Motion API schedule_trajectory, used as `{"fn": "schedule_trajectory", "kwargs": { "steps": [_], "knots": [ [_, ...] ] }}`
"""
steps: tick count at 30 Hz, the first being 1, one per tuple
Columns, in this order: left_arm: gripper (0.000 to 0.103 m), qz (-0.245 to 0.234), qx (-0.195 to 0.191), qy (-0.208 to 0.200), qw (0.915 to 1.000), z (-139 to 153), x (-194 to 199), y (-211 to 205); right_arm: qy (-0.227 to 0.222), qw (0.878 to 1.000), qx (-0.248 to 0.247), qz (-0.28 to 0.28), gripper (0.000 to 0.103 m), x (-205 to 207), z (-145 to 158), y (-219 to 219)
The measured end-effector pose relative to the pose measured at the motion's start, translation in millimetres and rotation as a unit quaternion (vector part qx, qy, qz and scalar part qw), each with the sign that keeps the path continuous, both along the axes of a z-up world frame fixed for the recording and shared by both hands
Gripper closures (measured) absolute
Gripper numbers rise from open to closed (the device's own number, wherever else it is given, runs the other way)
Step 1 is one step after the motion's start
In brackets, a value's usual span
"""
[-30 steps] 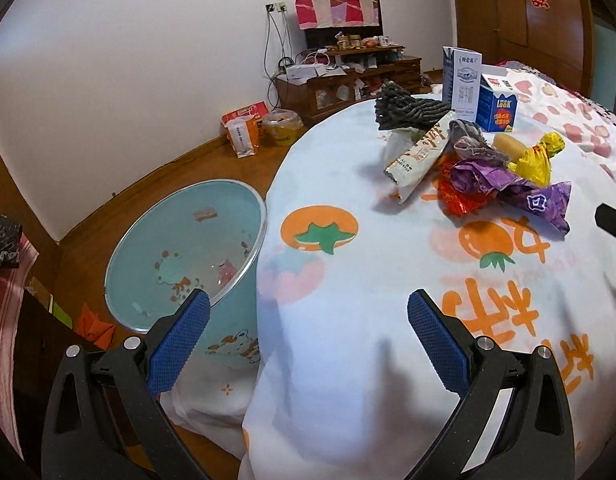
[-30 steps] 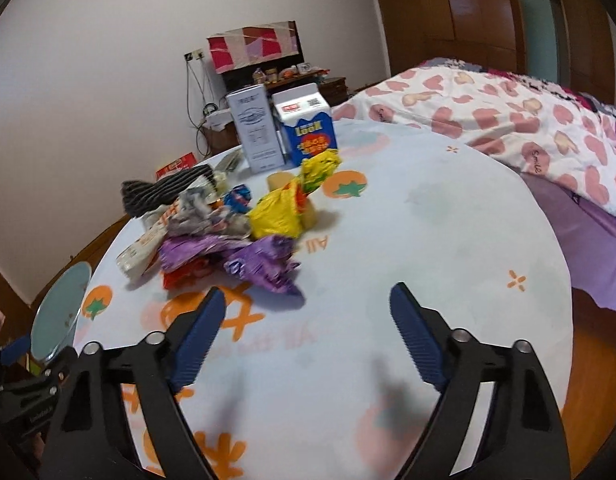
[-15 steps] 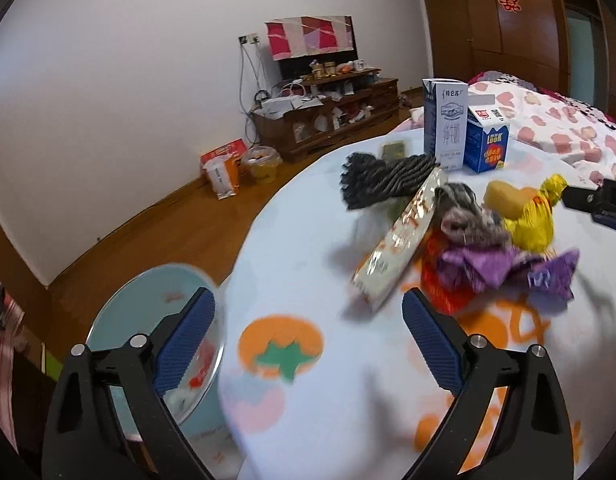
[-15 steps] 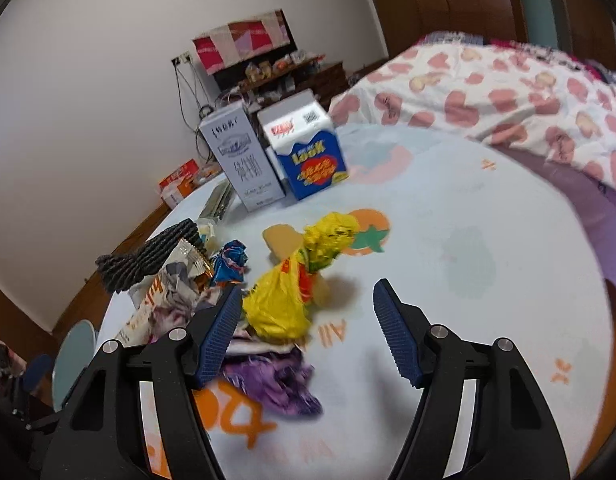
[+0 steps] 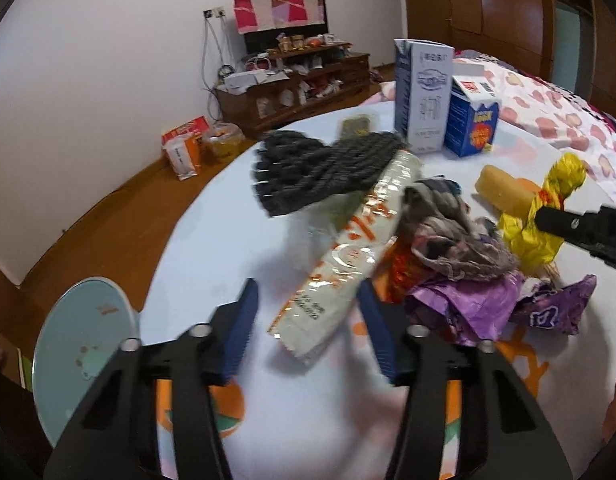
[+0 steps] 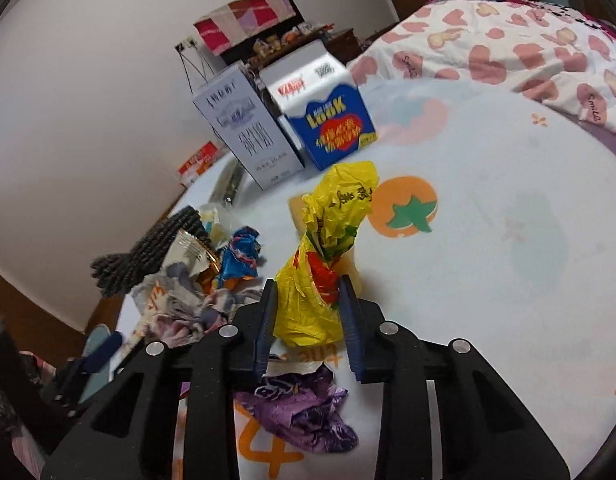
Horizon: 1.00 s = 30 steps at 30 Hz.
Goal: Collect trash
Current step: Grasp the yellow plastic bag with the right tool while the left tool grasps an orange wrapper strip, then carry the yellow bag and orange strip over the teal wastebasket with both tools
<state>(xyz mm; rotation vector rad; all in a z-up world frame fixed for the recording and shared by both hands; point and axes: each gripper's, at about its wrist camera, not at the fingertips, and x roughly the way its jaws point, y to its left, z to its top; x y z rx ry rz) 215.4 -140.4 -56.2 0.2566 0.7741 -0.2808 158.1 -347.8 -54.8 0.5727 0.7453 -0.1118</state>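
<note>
Mid-frame on the bench (image 6: 507, 208), the yellow bag (image 6: 323, 280) stands between the right gripper (image 6: 308, 320) jaws, closing against it. The left gripper (image 5: 308, 328) jaws close around the long wrapper (image 5: 347, 264), apparently not touching.

Soft, even indoor light fills both fisheye views, with faint shadows under the trash on the tablecloth (image 5: 212, 240). Edges curve and darken at the corners. Motion blur smears the left gripper (image 5: 308, 320).
</note>
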Motion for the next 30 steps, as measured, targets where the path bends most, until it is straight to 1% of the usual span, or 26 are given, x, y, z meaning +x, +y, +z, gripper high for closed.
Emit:
{"fn": "schedule_trajectory", "kwargs": {
  "steps": [1, 2, 3, 4, 7, 10, 11, 15, 17, 20, 23, 25, 27, 28, 29, 30],
  "knots": [
    [0.069, -0.007, -0.008, -0.003, 0.9999, 2, -1, -1, -0.007, 1.000, 0.000, -0.003, 0.072, -4, 5, -1],
    [0.081, -0.012, -0.012, -0.005, 0.9998, 2, -3, -2, -0.015, 1.000, -0.001, -0.007, 0.072, -9, 10, -1],
    [0.086, -0.018, -0.015, -0.005, 0.9997, 3, -4, -3, -0.026, 1.000, -0.004, -0.011, 0.072, -16, 18, -2],
    [0.088, -0.021, -0.017, -0.004, 0.9996, 3, -6, -4, -0.033, 0.999, -0.008, -0.014, 0.072, -21, 24, -1],
    [0.093, -0.030, -0.032, -0.006, 0.9990, 9, -16, -2, -0.056, 0.998, -0.036, -0.021, 0.072, -40, 43, 3],
    [0.096, -0.036, -0.038, -0.015, 0.9985, 17, -30, 4, -0.067, 0.995, -0.067, -0.028, 0.072, -57, 51, 10],
    [0.099, -0.037, -0.039, -0.019, 0.9984, 21, -36, 7, -0.068, 0.995, -0.072, -0.027, 0.072, -61, 52, 12],
    [0.099, -0.041, -0.040, -0.034, 0.9978, 30, -62, 17, -0.066, 0.993, -0.092, -0.022, 0.072, -80, 49, 23],
    [0.099, -0.040, -0.036, -0.040, 0.9977, 32, -74, 21, -0.060, 0.994, -0.093, -0.018, 0.072, -88, 45, 28],
    [0.099, -0.038, -0.045, -0.031, 0.9978, 32, -86, 30, -0.054, 0.994, -0.090, -0.012, 0.072, -97, 39, 33],
    [0.096, -0.029, -0.044, -0.029, 0.9982, 31, -85, 35, -0.051, 0.993, -0.105, -0.002, 0.072, -107, 37, 40],
    [0.095, -0.023, -0.047, -0.028, 0.9982, 33, -78, 36, -0.048, 0.993, -0.108, -0.004, 0.072, -111, 35, 40],
    [0.076, -0.020, -0.064, -0.013, 0.9977, 32, -64, 34, -0.046, 0.993, -0.108, -0.009, 0.072, -114, 34, 36],
    [0.058, -0.017, -0.067, -0.010, 0.9975, 31, -60, 33, -0.044, 0.993, -0.107, -0.012, 0.071, -115, 33, 33],
    [0.055, -0.013, -0.070, -0.010, 0.9974, 30, -55, 30, -0.043, 0.993, -0.106, -0.014, 0.071, -116, 33, 29],
    [0.055, -0.013, -0.067, -0.013, 0.9976, 29, -48, 24, -0.041, 0.993, -0.106, -0.019, 0.071, -116, 32, 25]
  ]
}}
